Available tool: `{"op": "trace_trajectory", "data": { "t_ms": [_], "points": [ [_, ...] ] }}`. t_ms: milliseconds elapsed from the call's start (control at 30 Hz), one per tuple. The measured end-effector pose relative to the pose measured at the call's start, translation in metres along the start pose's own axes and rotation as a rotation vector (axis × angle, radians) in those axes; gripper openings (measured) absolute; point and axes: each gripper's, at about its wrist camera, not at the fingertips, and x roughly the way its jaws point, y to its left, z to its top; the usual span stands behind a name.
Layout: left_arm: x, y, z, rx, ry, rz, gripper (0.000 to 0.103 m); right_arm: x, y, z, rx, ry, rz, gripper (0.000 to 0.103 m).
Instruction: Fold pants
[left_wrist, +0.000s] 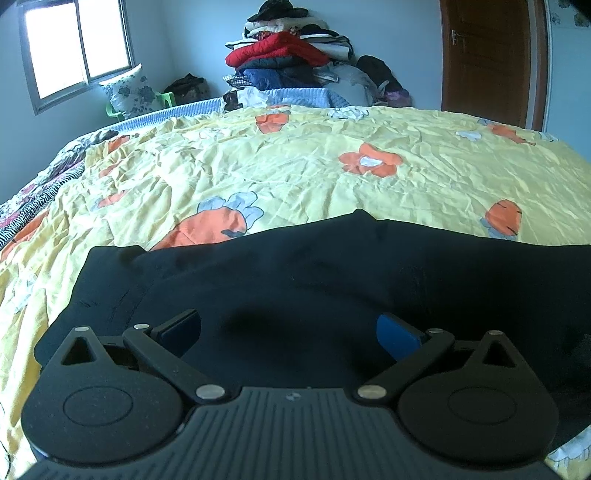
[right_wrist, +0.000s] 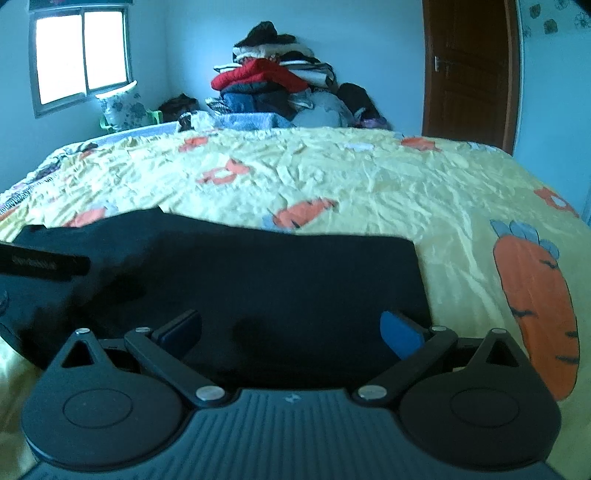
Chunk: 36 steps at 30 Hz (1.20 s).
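two grippers, left (left_wrist: 289, 334) and right (right_wrist: 291, 332) | fingers spread wide, empty | black pants (left_wrist: 332, 266) flat between and ahead of fingers | bed (left_wrist: 295, 166)

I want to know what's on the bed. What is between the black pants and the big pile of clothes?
Only wrinkled yellow carrot-print bedsheet lies between the black pants and the clothes pile; both wrist views show it.

dark navy-black pants (left_wrist: 314, 280) lying flat on the bed's yellow carrot-print sheet (left_wrist: 295, 173), spread crosswise near its front edge. fabric smooth, with faint creases. in the left wrist view, the far edge rises to a small peak; in the right wrist view, the right end (right_wrist: 369, 280) is straight and square-cornered.
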Motion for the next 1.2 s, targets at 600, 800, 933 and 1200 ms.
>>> {"op": "trace_trajectory", "data": {
  "t_ms": [600, 800, 933, 1200],
  "points": [
    [0.011, 0.012, 0.005, -0.01, 0.017, 0.03, 0.103, 0.01, 0.046, 0.035, -0.195, -0.023, 0.103, 0.103],
    [0.016, 0.015, 0.007, -0.011, 0.027, 0.036, 0.103, 0.016, 0.052, 0.042, -0.195, -0.019, 0.121, 0.103],
    [0.017, 0.016, 0.006, -0.011, 0.028, 0.038, 0.103, 0.019, 0.054, 0.042, -0.189, -0.012, 0.12, 0.103],
    [0.019, 0.017, 0.006, -0.011, 0.032, 0.038, 0.103, 0.025, 0.053, 0.049, -0.19, -0.008, 0.159, 0.103]
  ]
}}
